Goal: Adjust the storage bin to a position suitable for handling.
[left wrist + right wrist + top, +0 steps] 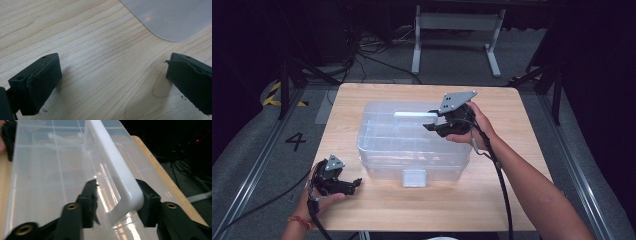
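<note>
A clear plastic compartment box (382,145) stands in the middle of the wooden table (502,150). Its white handle (414,117) is raised on the lid, and a white latch (414,177) sits on the front wall. My right gripper (434,125) reaches in from the right at the handle's end. In the right gripper view the handle (112,165) runs between the jaws of my right gripper (117,202): the right jaw touches it, the left jaw stands off. My left gripper (357,184) rests open on the table by the box's front left corner (170,17), with bare wood between its jaws.
The table's front edge lies just behind my left hand. Beyond the far edge are a white metal frame (457,30) and cables on a grey floor. Bare wood lies on either side of the box.
</note>
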